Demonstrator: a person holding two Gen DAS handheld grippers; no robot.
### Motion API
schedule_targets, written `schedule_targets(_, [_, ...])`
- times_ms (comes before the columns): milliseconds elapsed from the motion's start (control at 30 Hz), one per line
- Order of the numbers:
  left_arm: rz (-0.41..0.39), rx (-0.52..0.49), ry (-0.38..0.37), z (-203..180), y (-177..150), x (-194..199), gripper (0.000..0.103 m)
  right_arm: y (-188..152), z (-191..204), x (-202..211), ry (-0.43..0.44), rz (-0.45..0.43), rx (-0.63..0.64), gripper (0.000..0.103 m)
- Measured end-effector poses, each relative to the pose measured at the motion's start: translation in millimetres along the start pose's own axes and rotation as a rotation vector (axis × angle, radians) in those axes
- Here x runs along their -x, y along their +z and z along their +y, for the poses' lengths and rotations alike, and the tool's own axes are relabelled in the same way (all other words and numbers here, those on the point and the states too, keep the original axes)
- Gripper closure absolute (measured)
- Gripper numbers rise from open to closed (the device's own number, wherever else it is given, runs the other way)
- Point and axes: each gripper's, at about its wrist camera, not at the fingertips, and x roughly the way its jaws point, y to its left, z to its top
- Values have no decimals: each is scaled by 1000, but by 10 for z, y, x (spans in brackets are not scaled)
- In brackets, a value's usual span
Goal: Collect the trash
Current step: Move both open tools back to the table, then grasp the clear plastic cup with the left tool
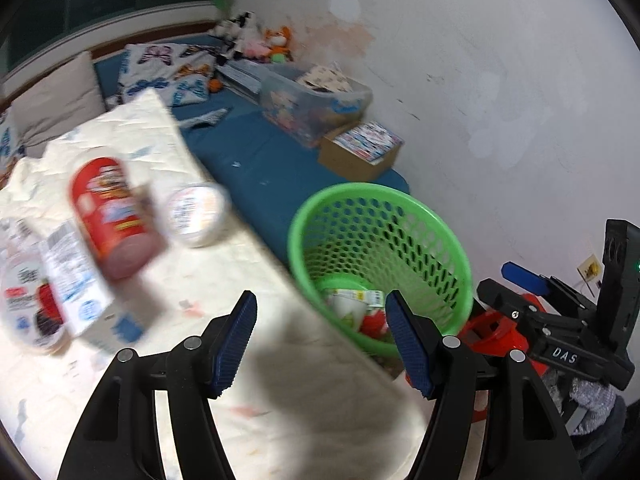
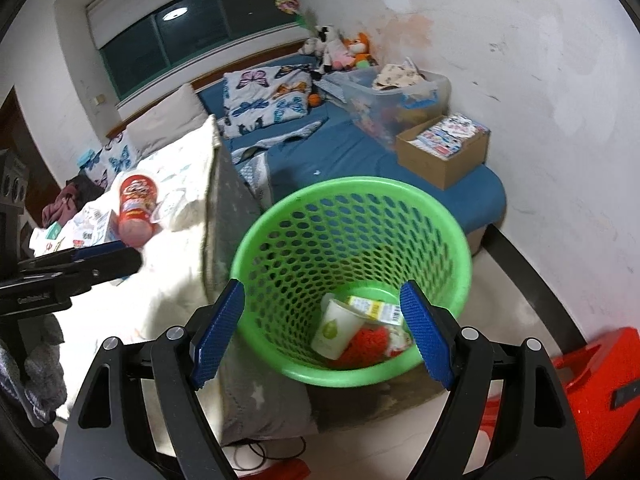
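Observation:
A green mesh bin [image 2: 352, 248] stands on the floor beside the bed; it also shows in the left wrist view [image 1: 380, 248]. Inside lie a white paper cup [image 2: 338, 326], a yellow wrapper [image 2: 374, 308] and a red wrapper [image 2: 366, 346]. On the cream quilt [image 1: 160, 280] lie a red chips can [image 1: 110, 216], a white round tub [image 1: 196, 214], a white carton [image 1: 74, 276] and a white cup [image 1: 28, 308]. The can shows in the right wrist view [image 2: 136, 208]. My left gripper [image 1: 320, 344] is open and empty over the quilt's edge. My right gripper [image 2: 322, 334] is open and empty above the bin.
A blue mattress [image 2: 360, 160] holds a cardboard box [image 2: 444, 152], a clear storage tub [image 2: 396, 96], pillows and plush toys [image 2: 340, 50]. A red stool [image 2: 596, 396] stands at the right. The white wall [image 2: 540, 80] is close behind the bin.

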Motion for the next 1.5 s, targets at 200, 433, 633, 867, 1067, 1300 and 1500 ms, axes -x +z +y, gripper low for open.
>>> schedule_targets(200, [-35, 74, 63, 433, -146, 336, 38, 63, 313, -94, 39, 9, 49, 23])
schedule_targets(433, [-104, 136, 171, 976, -235, 732, 38, 85, 717, -201, 92, 24, 111, 23])
schedule_targets(633, [-131, 172, 235, 1509, -322, 939, 38, 121, 1031, -281, 130, 33, 156, 23])
schedule_targets(867, [-107, 207, 240, 2051, -365, 902, 44, 138, 1309, -397, 155, 53, 191, 23])
schedule_targets(1067, [-76, 156, 243, 2200, -323, 761, 53, 149, 1528, -487, 165, 67, 221, 23])
schedule_targets(1300, [-79, 150, 215, 2250, -289, 685, 54, 182, 1702, -580, 175, 81, 246, 23])
schedule_targets(1500, [-67, 134, 212, 2306, -231, 614, 55, 192, 1814, -644, 184, 93, 266, 23])
